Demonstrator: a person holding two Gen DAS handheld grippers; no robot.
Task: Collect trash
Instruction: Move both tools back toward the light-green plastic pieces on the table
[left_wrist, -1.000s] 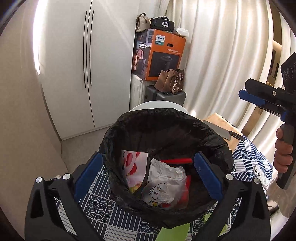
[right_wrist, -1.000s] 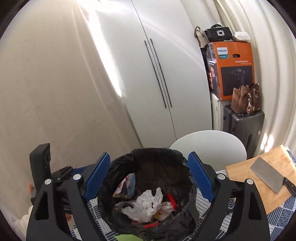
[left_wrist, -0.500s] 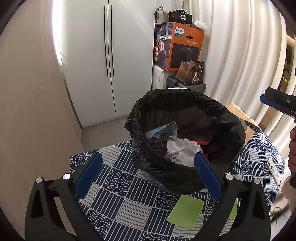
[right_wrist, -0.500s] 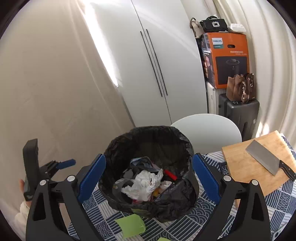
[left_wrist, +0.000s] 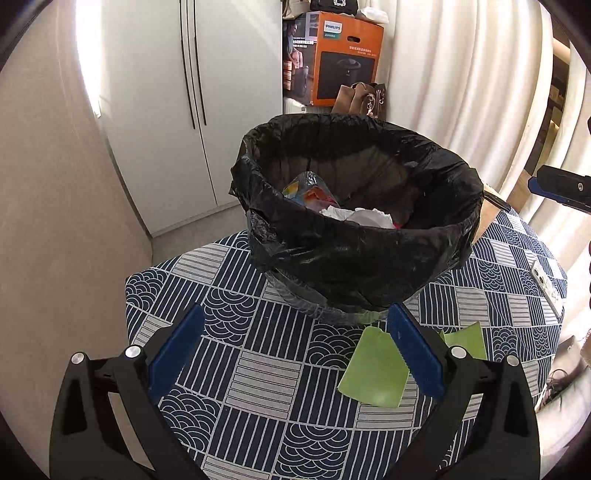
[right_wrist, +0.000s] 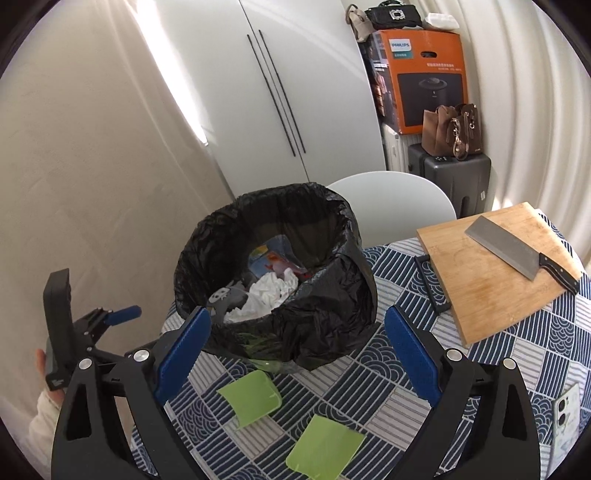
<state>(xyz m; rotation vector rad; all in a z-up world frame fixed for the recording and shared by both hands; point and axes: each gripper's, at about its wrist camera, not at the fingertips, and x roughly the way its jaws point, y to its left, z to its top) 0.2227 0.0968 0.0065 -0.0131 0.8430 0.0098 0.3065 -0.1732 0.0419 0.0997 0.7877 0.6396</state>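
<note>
A bin lined with a black bag (left_wrist: 354, 258) stands on the patterned table; it also shows in the right wrist view (right_wrist: 280, 288). Crumpled white paper (right_wrist: 271, 295) and coloured wrappers lie inside. Two green paper scraps lie on the cloth in front of it: one near the bin (right_wrist: 251, 397) (left_wrist: 373, 373), one nearer me (right_wrist: 325, 446) (left_wrist: 465, 339). My left gripper (left_wrist: 291, 354) is open and empty, above the cloth short of the bin. My right gripper (right_wrist: 295, 350) is open and empty, above the scraps.
A wooden cutting board (right_wrist: 495, 269) with a cleaver (right_wrist: 517, 247) lies at the right. A phone (right_wrist: 565, 410) lies at the table's right edge. A white chair (right_wrist: 399, 195), a suitcase, an orange box (right_wrist: 424, 74) and wardrobe doors stand behind.
Both grippers have pulled back and up from over the bin. The green scraps have come into view on the cloth. Both stay open.
</note>
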